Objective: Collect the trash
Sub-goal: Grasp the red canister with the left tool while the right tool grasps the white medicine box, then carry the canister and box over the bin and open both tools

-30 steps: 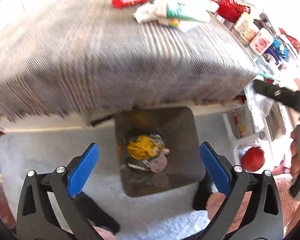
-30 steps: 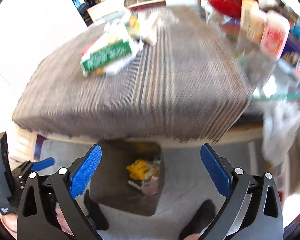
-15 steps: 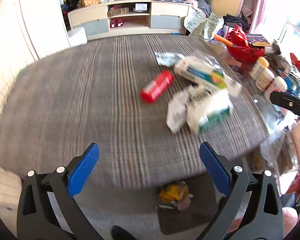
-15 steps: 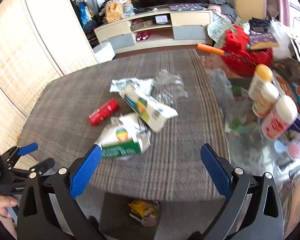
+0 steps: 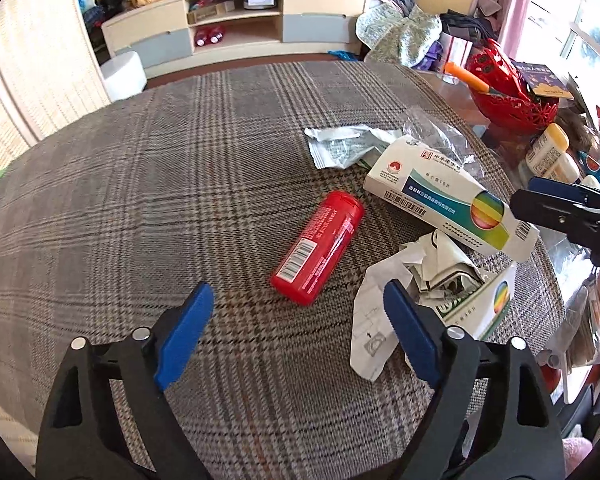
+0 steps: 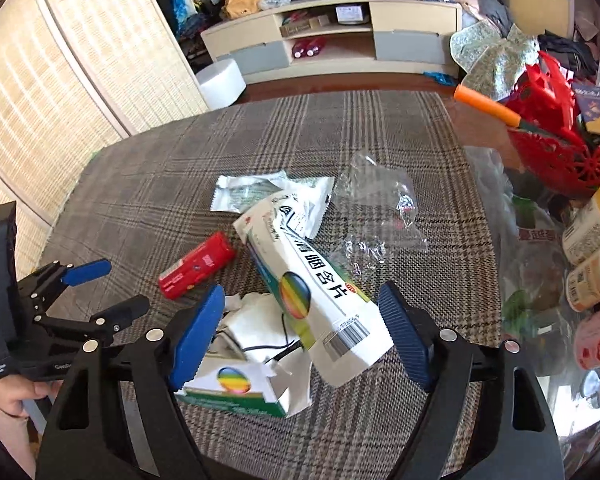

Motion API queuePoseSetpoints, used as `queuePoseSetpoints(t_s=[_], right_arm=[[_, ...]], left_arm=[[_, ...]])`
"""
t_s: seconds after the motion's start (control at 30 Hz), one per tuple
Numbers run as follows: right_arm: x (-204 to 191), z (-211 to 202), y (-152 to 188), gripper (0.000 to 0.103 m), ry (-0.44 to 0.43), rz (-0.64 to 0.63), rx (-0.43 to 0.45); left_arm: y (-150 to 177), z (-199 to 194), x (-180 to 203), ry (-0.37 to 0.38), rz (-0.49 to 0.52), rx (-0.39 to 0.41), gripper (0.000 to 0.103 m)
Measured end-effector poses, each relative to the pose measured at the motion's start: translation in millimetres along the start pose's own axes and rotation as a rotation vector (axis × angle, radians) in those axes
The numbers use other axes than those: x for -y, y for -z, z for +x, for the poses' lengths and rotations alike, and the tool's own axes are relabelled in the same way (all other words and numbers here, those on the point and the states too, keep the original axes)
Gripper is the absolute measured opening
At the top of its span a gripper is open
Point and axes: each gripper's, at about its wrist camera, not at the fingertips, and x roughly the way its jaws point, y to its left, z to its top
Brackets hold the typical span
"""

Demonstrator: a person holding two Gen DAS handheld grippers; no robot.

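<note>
Covering the table, a grey plaid cloth [image 5: 160, 184] is filling most of both views, with a low TV cabinet [image 5: 236, 28] and woven wall panels [image 6: 60, 80] standing behind it. The left gripper [image 5: 298, 316] is hanging released over the cloth, gripping nothing; a red tube [image 5: 318, 248] is lying just ahead between its blue pads, and a torn green-and-white box [image 5: 480, 304] is sitting beside its right pad. The right gripper [image 6: 302, 330] is likewise gaping wide, with a long white medicine box [image 6: 312, 280] lying ahead between its fingers, resting on crumpled paper [image 6: 256, 328]. A clear plastic wrapper [image 6: 376, 216] is lying farther off, ahead and right, its edges hard to make out. Only the right view is showing the jars [image 6: 592, 248] at its right fully; the red basket [image 6: 556, 148] is being cut off partly there.
</note>
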Motion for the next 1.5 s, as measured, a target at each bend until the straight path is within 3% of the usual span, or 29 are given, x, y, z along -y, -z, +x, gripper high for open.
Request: queuePoseSetpoints(t_s=[0.23,0.4,0.5,0.6,0.73,0.9,1.13,1.37,1.5], right_arm=[[-3.9,35.1,-1.5,0.077,0.008,-0.044,-0.039],[-2.3,54.7,-0.8,0.063,0.01,-0.054,-0.078],[1.2,62.0,0.6,0.058,0.001,-0.052,-0.09],[1.0,61.3,1.0,0.042,-0.014,-0.048,-0.085],[-6.8,45.5,-2.3,0.04,-0.006,-0.08,-0.052],[-16.2,7.0,-11.4,0.04,-0.009,-0.095,0.013],[-36.1,-74.0,-7.6,0.04,-0.035,-0.116,0.106],[-48.6,-144.9,30.4,0.04,-0.043,-0.128,0.162],[-55.4,-176.6,62.5,0.04,-0.033,-0.134,0.188]], left_arm=[[-5.7,41.3,1.5,-0.009,0.048,-0.022,0.078],[-9.8,71.0,4.1,0.028,0.06,-0.063,0.053],[-11.5,71.6,7.1,0.017,0.081,-0.039,0.048],[-12.2,69.6,7.7,0.026,0.087,-0.038,0.039],[-9.2,61.8,9.8,0.006,0.101,-0.033,0.036],[-6.1,31.4,2.4,-0.042,0.077,0.002,0.034],[-2.4,-56.3,9.7,-0.101,0.066,0.083,0.034],[32.3,-150.2,41.7,-0.079,0.073,0.156,0.034],[62.2,-185.0,58.5,-0.058,0.087,0.191,0.034]])
